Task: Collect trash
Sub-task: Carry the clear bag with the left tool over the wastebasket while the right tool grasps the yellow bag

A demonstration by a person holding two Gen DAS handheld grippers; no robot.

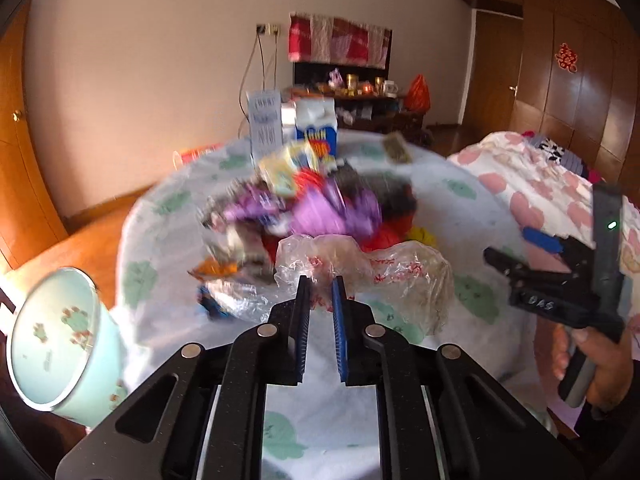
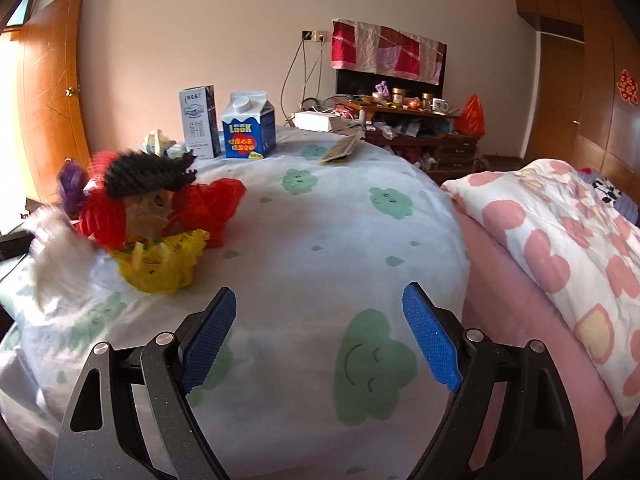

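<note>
The left gripper [image 1: 321,280] is pinched nearly closed on the near edge of a clear plastic bag [image 1: 360,268], which lies at the front of a blurred heap of wrappers [image 1: 304,208] on the bed sheet [image 1: 168,248]. The bag looks light, limp and slippery, so a bunched fold probably holds best. The right gripper [image 2: 320,312] hovers wide and empty over bare sheet, right of a yellow bag [image 2: 160,264].
</note>
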